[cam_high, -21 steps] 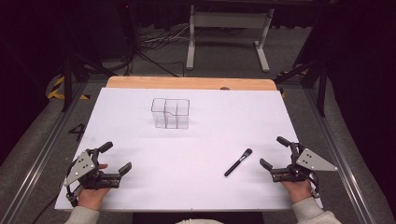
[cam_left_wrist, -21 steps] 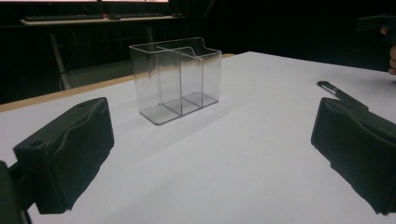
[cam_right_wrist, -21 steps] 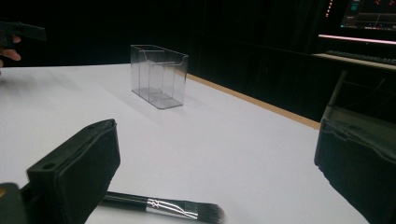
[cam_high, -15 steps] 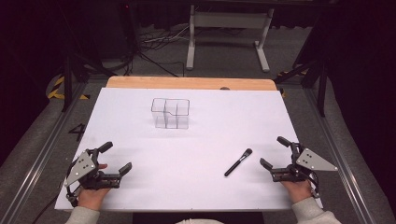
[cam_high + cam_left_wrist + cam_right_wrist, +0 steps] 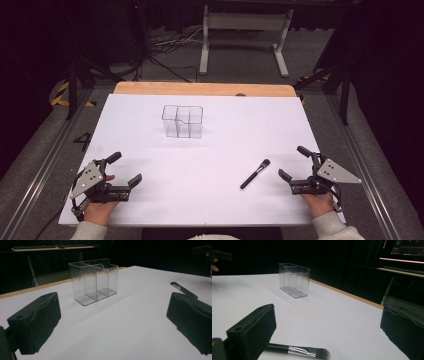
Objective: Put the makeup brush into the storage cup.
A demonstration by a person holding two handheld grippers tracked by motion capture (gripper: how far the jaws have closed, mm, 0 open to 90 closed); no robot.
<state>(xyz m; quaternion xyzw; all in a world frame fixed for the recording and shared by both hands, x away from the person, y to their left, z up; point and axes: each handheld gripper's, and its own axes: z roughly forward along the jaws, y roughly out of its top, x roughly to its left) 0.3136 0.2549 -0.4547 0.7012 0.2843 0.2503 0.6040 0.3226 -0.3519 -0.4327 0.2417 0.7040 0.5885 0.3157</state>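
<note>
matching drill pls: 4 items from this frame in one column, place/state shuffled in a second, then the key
Items
1. makeup brush
2. clear organizer
3. left gripper
4. right gripper

Place or state
A. upright past mid-table, compartments empty
B. open over the table's near left corner, nothing between the jaws
C. lying flat on the white table, bristles toward the far side
D. open at the near right, just right of the brush

Pairs: 1-C, 2-A, 3-B, 4-D
</note>
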